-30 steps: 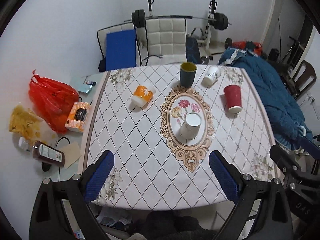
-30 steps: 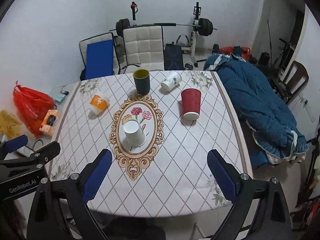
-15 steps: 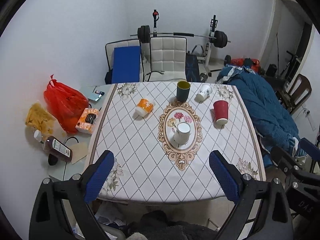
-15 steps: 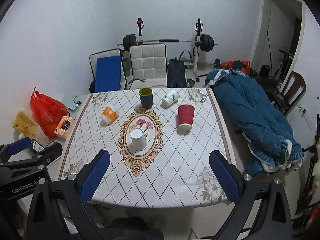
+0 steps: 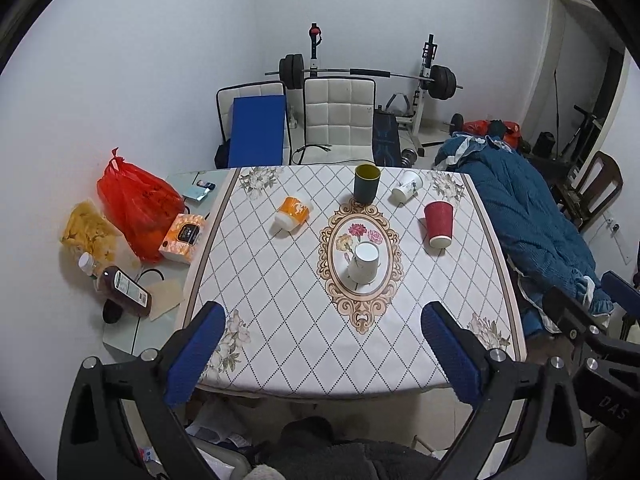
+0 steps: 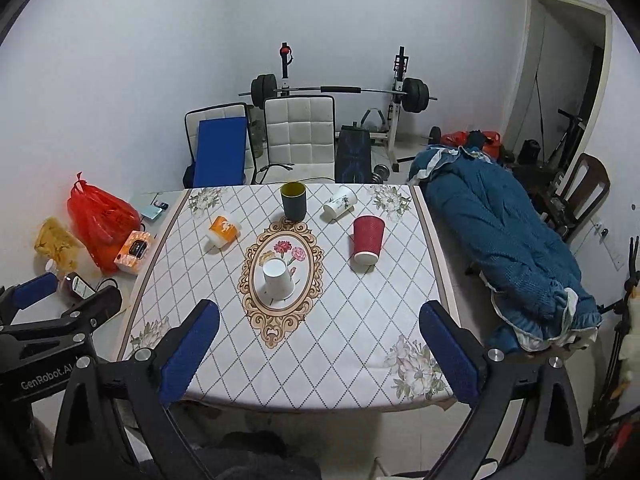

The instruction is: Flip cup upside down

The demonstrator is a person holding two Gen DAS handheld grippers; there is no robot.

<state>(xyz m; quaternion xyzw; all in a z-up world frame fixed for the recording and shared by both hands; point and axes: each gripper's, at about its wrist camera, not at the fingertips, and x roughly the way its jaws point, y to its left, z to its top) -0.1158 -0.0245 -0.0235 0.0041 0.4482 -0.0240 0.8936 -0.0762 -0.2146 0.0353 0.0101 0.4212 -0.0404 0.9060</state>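
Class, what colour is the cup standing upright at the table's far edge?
Dark green cup, yellowish inside; right wrist view shows it best.

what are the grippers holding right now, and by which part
Nothing. Both the left gripper and right gripper are open and empty, short of the table; the cups sit untouched.

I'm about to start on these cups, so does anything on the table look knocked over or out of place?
Yes. The orange cup and the white printed cup lie on their sides. The red cup and the white cup on the oval flower motif already stand mouth down. Only the dark green cup stands upright. No spill shows.
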